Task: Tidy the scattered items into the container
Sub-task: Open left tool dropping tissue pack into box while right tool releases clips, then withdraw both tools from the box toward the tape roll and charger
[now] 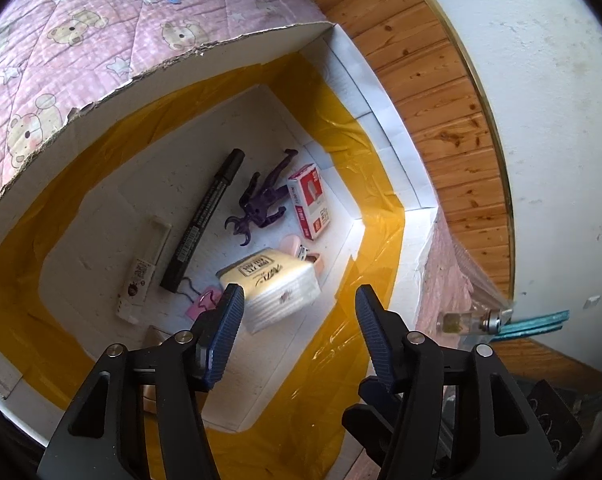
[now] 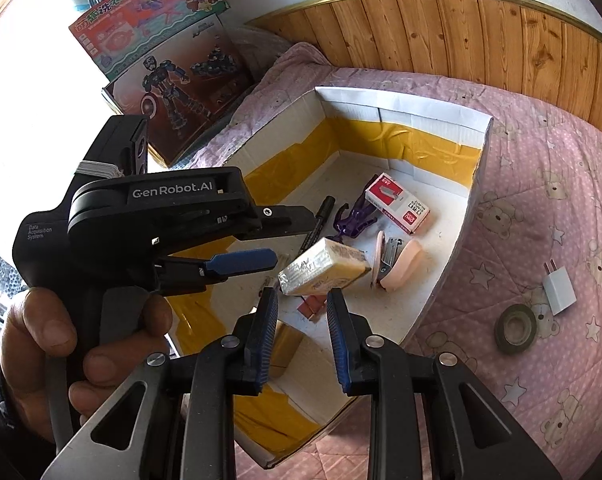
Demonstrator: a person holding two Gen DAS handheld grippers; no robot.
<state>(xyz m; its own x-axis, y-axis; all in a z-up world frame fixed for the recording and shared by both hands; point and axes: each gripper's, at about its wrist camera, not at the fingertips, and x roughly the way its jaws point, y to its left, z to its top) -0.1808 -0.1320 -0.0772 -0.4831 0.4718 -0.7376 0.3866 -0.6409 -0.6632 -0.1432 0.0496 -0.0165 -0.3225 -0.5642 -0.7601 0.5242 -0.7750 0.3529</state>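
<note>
Ample room (box (image 1: 229,46) rim), prob.

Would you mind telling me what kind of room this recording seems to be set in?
Most likely a bedroom at home: the cardboard box sits on a pink quilt printed with bears, wood panelling lines the wall, and toy boxes lean nearby.

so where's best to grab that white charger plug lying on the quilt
Grip the white charger plug across its flat body, coming straight down from above. It lies flat on the quilt with its prongs pointing up-left in the picture, and the tape roll sits close beside its lower left, so close on the two long sides.
</note>
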